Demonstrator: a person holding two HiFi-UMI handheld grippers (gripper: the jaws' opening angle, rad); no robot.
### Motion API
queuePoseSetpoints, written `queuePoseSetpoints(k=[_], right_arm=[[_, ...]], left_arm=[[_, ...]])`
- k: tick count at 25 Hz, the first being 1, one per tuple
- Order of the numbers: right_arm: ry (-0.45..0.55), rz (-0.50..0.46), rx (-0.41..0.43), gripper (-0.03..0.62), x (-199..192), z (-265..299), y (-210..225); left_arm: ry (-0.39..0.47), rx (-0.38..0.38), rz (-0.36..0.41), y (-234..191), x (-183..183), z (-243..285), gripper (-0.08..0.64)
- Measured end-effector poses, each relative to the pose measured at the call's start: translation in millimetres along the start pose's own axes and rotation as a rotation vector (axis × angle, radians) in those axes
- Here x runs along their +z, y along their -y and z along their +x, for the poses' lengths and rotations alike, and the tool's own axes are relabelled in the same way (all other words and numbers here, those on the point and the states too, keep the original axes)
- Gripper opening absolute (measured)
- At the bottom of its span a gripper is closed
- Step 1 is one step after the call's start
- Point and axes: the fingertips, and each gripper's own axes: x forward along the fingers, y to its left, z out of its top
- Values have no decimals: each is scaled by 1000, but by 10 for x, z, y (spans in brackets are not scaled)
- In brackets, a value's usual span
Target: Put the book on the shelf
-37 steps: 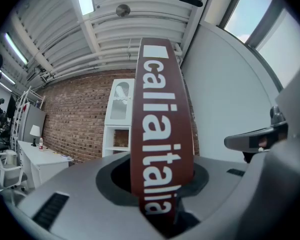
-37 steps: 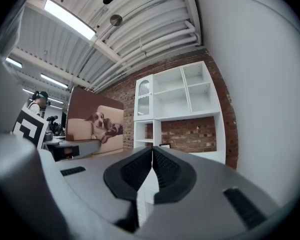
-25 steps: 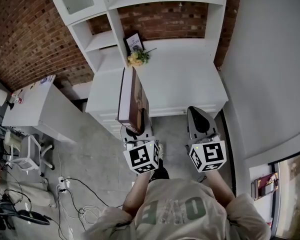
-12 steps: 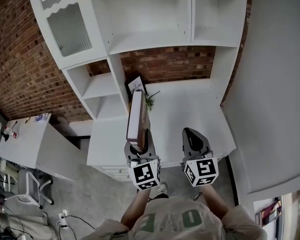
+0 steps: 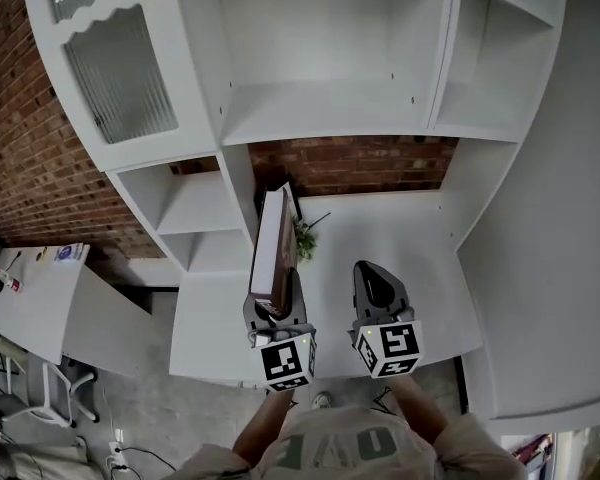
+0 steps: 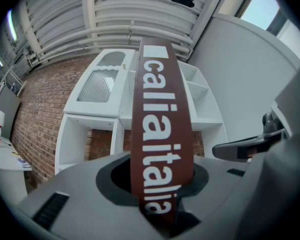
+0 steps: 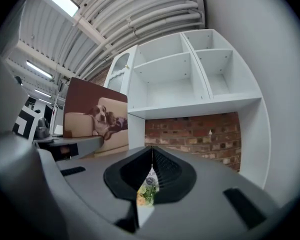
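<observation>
White shelf unit (image 5: pixel 330 98) — brick wall (image 5: pixel 30 168) behind, white countertop (image 5: pixel 400 238), grey floor (image 5: pixel 150 408)

The white shelf unit (image 5: pixel 325 118) has slid down from the frame's top edge to fill its upper half, with its glass door (image 5: pixel 120 78) at upper left. The left gripper (image 5: pixel 274 306) and right gripper (image 5: pixel 376 286), earlier over grey floor, now sit over the white counter (image 5: pixel 410 238). The book (image 5: pixel 273 253) now half hides the flowers (image 5: pixel 306 238).

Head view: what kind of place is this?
Likely an office or studio workspace: a white shelf unit against a brick wall, a side desk with an office chair, and exposed ceiling pipes.
</observation>
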Motion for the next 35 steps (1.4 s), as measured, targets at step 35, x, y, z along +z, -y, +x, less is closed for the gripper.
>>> queuePoseSetpoints(k=[35], right_arm=[[33, 8, 71, 17, 7, 403, 316]], left_arm=[[-103, 68, -8, 127, -60, 335, 155]])
